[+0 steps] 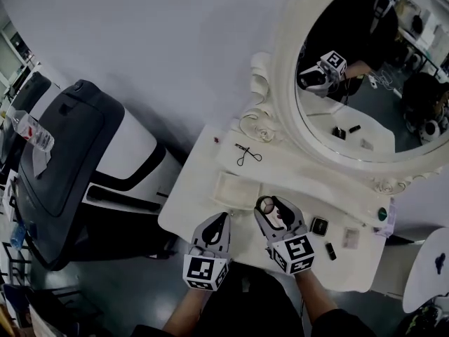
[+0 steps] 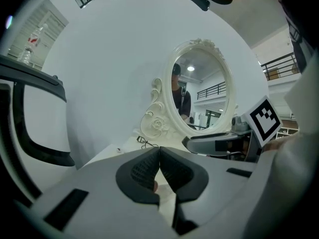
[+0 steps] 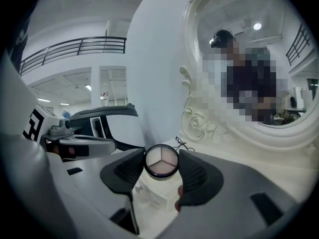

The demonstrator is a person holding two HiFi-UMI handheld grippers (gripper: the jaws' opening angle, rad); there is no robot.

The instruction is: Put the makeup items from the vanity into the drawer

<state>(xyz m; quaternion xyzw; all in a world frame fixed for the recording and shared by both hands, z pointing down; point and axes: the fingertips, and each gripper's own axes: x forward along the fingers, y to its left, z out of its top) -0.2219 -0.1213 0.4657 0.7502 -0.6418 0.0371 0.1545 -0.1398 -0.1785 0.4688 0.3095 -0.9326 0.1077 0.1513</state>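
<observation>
Over vanity (image 1: 189, 206) front | right tongs (image 1: 272, 208) clamp round compact (image 3: 161, 161) | left tongs (image 2: 159, 156) closed, empty

The vanity top (image 1: 184, 213) is bare along its left edge and left front corner, beside the open drawer (image 1: 228, 188). The right gripper (image 1: 272, 208), clamping an eyeshadow pot (image 3: 161, 161), crowds the drawer's right end. The mirror (image 1: 351, 69) walls the back edge. A black compact (image 1: 319, 225), dark tube (image 1: 330, 250) and flat packet (image 1: 351, 238) clutter the right front.
</observation>
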